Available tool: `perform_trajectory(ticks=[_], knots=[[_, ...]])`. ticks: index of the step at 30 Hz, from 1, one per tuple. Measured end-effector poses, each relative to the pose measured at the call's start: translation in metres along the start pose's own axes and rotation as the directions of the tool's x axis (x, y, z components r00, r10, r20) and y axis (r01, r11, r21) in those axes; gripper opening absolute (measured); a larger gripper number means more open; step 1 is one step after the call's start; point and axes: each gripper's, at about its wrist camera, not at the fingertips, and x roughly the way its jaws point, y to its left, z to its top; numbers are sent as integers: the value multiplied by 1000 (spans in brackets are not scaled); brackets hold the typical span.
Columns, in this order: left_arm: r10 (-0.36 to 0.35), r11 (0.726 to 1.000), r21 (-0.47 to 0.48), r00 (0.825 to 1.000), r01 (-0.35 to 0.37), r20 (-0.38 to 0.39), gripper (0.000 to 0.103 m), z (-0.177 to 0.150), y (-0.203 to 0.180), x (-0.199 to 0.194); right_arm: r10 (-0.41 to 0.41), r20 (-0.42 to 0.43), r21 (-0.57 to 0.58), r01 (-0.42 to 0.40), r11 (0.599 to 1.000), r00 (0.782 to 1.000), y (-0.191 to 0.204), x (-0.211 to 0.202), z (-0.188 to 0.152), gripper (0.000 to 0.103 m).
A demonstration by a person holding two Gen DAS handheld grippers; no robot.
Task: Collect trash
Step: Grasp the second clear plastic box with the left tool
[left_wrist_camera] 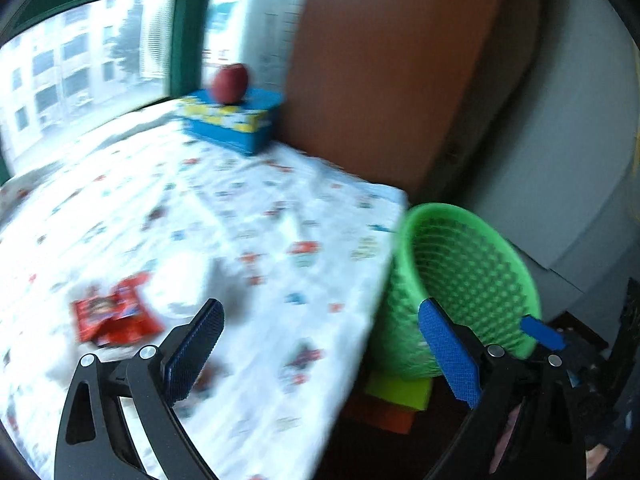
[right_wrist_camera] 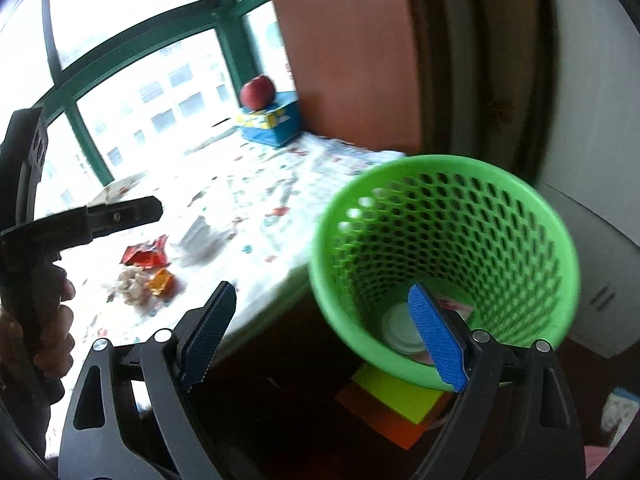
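A green mesh bin stands beside the table's right edge; it also shows in the left wrist view. A white lid-like piece lies in its bottom. A red wrapper lies on the patterned tablecloth; in the right wrist view the red wrapper lies by an orange wrapper and crumpled scraps. My left gripper is open and empty, over the table's right edge. My right gripper is open and empty, by the bin's rim.
A blue tissue box with a red apple on it stands at the table's far side by a window. A brown wooden panel rises behind the bin. Yellow and orange blocks lie under the bin.
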Motion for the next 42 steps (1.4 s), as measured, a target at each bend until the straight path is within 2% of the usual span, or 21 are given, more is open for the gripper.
perform_trajectory(ticks=[4,8,15,18,21,22,24,25,28,30,32,36,38,42], knots=[[89,995,-50,996,-89,8,94,-12,42,-14,36,-13,-38,-36,999,999,24,10,2,87],[186,977,-108,982,-183,23,94,-22,88,-33,66,-28,-68,-67,995,997,45,18,3,87],[349,912,-225,937,-342,-8,94,-42,167,-46,103,-53,-105,-108,989,993,75,31,4,87],[396,882,-261,917,-394,-44,94,-49,199,-41,114,-67,-116,-121,986,991,86,37,4,87],[418,862,-277,905,-424,-82,94,-52,223,-31,123,-81,-131,-132,982,989,96,42,3,87],[419,860,-279,903,-427,-91,94,-52,229,-28,124,-86,-136,-135,981,989,99,44,3,87],[396,870,-275,912,-409,-106,94,-54,239,-19,133,-96,-141,-146,979,986,105,49,2,87],[404,865,-274,907,-420,-116,93,-55,242,-17,139,-106,-145,-153,978,985,109,53,2,87],[380,873,-274,915,-402,-131,82,-56,253,-6,144,-121,-176,-164,971,982,121,60,-1,87],[356,881,-279,924,-382,-143,79,-58,258,0,150,-137,-194,-175,965,979,130,65,-3,87],[352,882,-277,924,-381,-152,72,-59,261,5,161,-151,-202,-190,961,975,138,70,-4,87],[326,892,-279,934,-354,-144,63,-61,264,6,184,-179,-213,-220,952,966,154,81,-7,87],[325,895,-274,936,-351,-137,54,-62,264,4,197,-195,-215,-237,947,961,161,88,-8,87],[309,898,-291,944,-329,-115,52,-62,267,-2,218,-228,-207,-266,942,949,173,101,-12,87]])
